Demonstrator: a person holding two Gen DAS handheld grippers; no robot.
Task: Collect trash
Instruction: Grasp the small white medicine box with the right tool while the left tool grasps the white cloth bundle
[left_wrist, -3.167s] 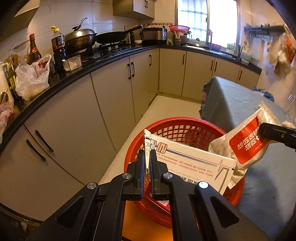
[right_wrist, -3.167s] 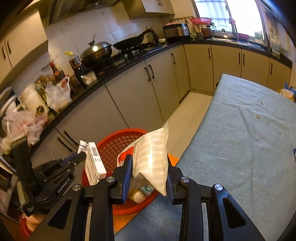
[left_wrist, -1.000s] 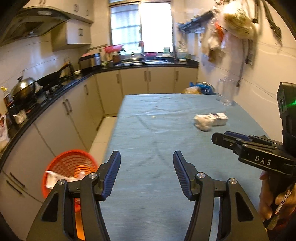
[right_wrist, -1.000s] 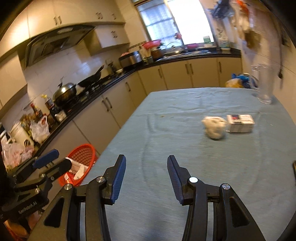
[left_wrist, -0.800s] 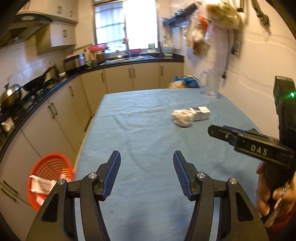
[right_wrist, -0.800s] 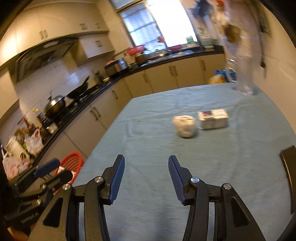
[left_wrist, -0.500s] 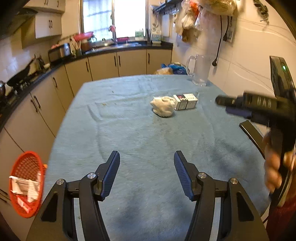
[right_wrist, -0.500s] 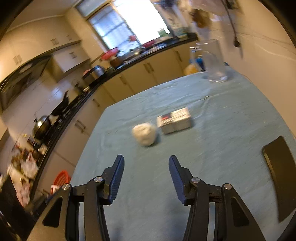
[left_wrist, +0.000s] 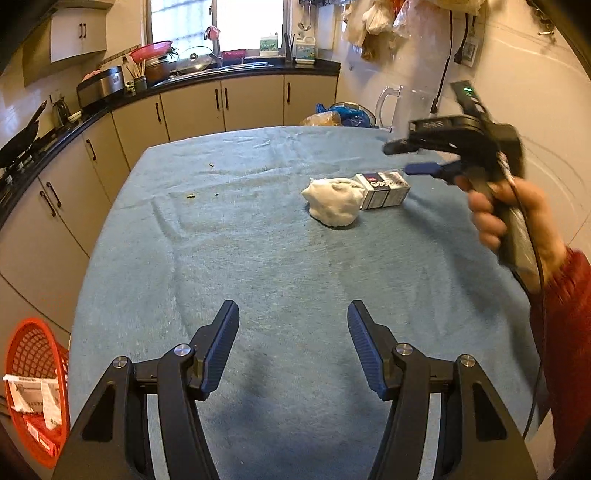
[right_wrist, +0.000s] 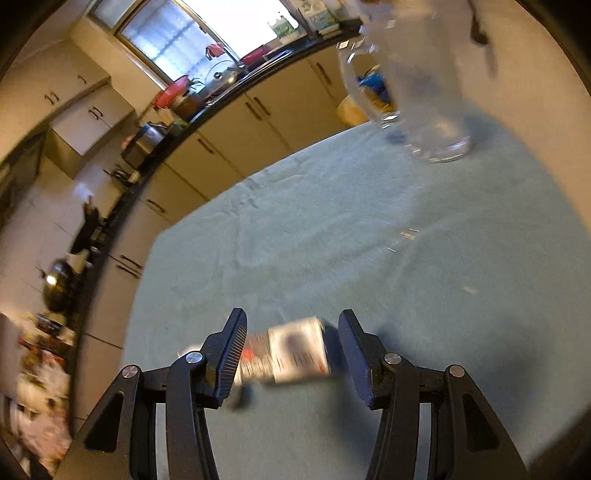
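Note:
A crumpled white paper ball (left_wrist: 334, 201) and a small printed box (left_wrist: 384, 188) lie side by side on the blue-green tablecloth (left_wrist: 258, 258). My left gripper (left_wrist: 291, 332) is open and empty, well short of the ball. A hand in a red sleeve holds my right gripper (left_wrist: 397, 159) just above the box. In the blurred right wrist view the box (right_wrist: 295, 350) lies on the cloth between the fingers of the open right gripper (right_wrist: 291, 332), with a gap at the right pad. The paper ball is hidden there.
A red mesh basket (left_wrist: 33, 369) holding paper trash stands on the floor off the table's left edge. A clear glass pitcher (right_wrist: 424, 110) stands at the table's far right by the wall. Kitchen cabinets and a loaded counter (left_wrist: 184, 107) run along the left and back.
Both grippers let their trash go at the basket and swung over the table. The left closed in on the ball. The right rolled and dropped over the box, which now lies between its fingers.

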